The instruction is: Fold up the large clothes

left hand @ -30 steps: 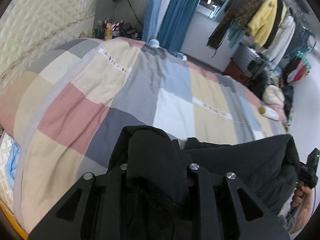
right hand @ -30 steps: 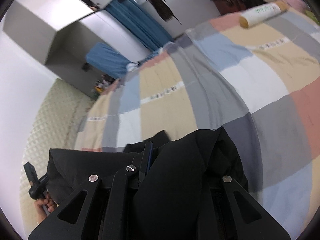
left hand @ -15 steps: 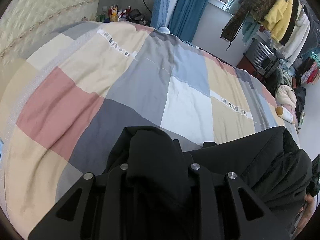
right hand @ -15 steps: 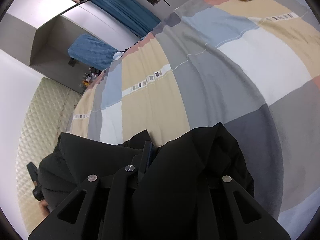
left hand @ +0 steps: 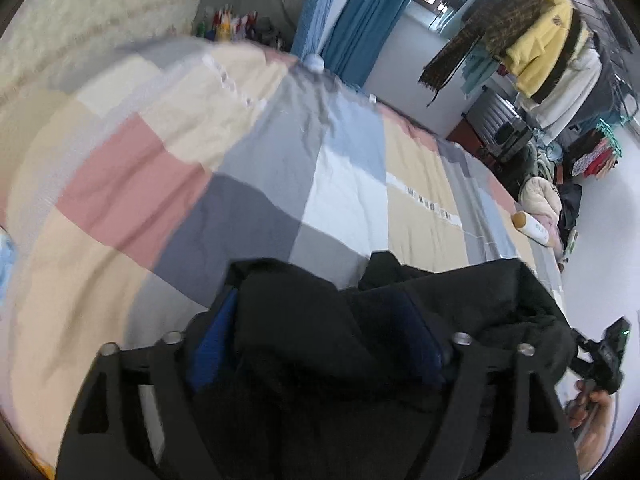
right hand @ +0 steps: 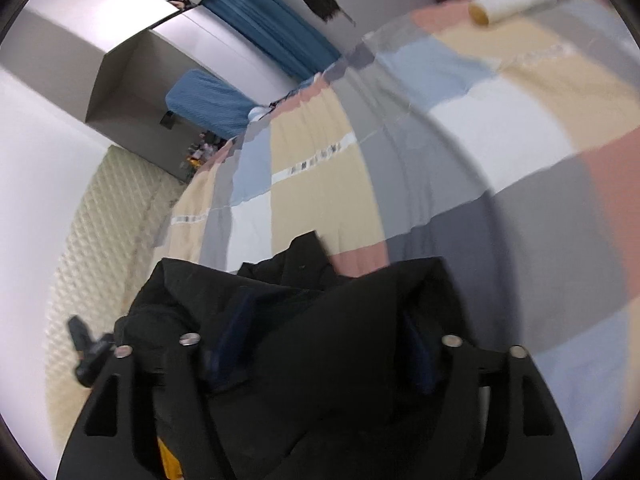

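Both tongs, left gripper [left hand: 320,344] & right gripper [right hand: 316,340], stand spread w/ black garment [left hand: 460,304] bunched between fingers, not pinched tight. Garment spans L-to-R between them, over patchwork quilt [left hand: 344,200]. Neither hand nearer; bed lies straight ahead.

The left gripper [left hand: 320,344] and the right gripper [right hand: 320,344] both have their fingers spread wide apart, and dark cloth fills each gap.
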Demonstrator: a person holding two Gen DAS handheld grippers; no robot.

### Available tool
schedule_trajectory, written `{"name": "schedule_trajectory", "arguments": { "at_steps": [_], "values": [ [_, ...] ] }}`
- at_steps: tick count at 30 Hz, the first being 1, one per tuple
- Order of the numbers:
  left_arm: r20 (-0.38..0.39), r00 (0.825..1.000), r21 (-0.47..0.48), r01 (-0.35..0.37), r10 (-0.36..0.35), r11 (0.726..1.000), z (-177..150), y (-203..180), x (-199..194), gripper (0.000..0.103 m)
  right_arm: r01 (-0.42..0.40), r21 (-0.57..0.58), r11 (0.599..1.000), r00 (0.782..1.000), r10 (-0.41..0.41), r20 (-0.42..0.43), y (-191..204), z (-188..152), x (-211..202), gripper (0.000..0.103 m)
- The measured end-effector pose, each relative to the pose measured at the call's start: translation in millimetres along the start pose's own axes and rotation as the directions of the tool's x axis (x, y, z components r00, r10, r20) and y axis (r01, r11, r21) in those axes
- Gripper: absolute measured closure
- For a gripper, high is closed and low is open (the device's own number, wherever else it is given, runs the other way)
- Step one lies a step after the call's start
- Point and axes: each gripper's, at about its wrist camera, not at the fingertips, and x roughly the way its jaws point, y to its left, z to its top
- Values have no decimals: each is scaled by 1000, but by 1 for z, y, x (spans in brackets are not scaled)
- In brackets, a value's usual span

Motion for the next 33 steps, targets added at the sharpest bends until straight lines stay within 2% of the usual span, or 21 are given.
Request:
{"name": "schedule_trajectory", "arguments": {
  "at_steps": [2, 4, 6, 8, 10, 14, 19, 25, 33],
  "values": [
    [62, 998, 68, -29, 25, 997, -3, -11, -22, 23, 98, -94, 991, 992, -90, 86, 24, -4, -28, 24],
    [153, 988, 161, -57, 32, 985, -10, -29, -44, 22, 184, -161, 970, 971, -154, 181, 50, -12, -47, 18],
    [189, 982, 229, -32, -12, 973, -20, -47, -52, 22, 218, -208, 953, 956, -167, 240, 72, -21, -54, 14],
    [192, 980, 261, -2, -50, 965, -30, -62, -49, 22, 239, -268, 933, 947, -164, 274, 100, -39, -46, 7],
    [181, 980, 291, 22, -77, 957, -42, -79, -35, 22, 262, -329, 907, 947, -175, 270, 125, -59, -22, 3],
    [137, 988, 304, 19, -64, 952, -51, -101, 11, 22, 298, -408, 863, 946, -210, 246, 152, -87, 35, 3],
    [138, 990, 353, -72, 24, 933, -58, -108, 49, 22, 351, -428, 833, 931, -262, 253, 149, -93, 90, 3],
    [114, 992, 323, -95, 61, 942, -53, -91, 84, 22, 320, -393, 862, 942, -247, 225, 134, -79, 127, 3],
    [126, 990, 325, -104, 66, 940, -51, -90, 107, 22, 358, -416, 836, 928, -272, 253, 132, -73, 157, 0]
  ]
}}
